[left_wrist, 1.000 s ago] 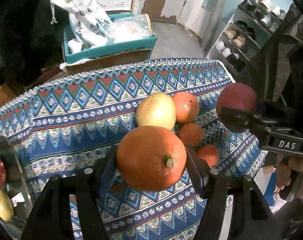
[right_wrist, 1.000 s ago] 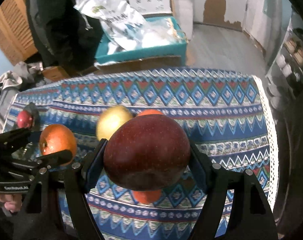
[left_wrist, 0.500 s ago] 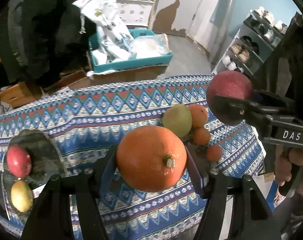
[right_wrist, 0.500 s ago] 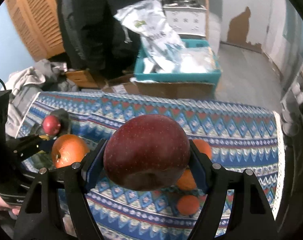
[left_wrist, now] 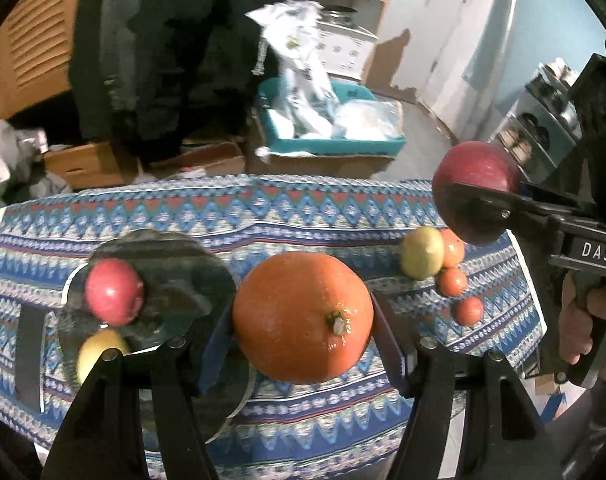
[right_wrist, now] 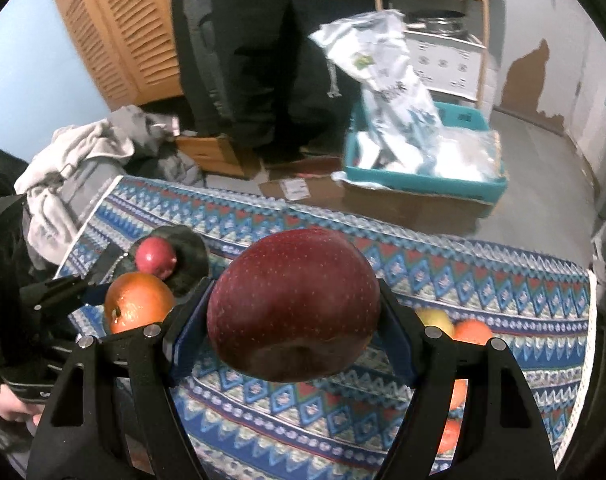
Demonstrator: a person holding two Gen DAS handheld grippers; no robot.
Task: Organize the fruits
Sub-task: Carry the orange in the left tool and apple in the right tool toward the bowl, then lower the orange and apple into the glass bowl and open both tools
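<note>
On the counter (left_wrist: 303,216), a plate (left_wrist: 175,280) holding two fruits lies left; four fruits (left_wrist: 435,264) cluster right.

My left gripper (left_wrist: 303,320) is full with a big round orange (left_wrist: 303,318), which blocks my forward view of the patterned blue tablecloth (left_wrist: 303,220). Left of it, a dark shiny plate (left_wrist: 171,256) carries a red apple (left_wrist: 113,291) and a yellow fruit (left_wrist: 99,350); its right half looks bare, though blurred. A cluster of one yellow-green fruit (left_wrist: 421,253) and small oranges (left_wrist: 453,282) crowds the cloth's right end. Open cloth lies between plate and cluster. My right gripper (right_wrist: 293,320), clamping a dark red apple (right_wrist: 295,308), hangs above that cluster.
</note>
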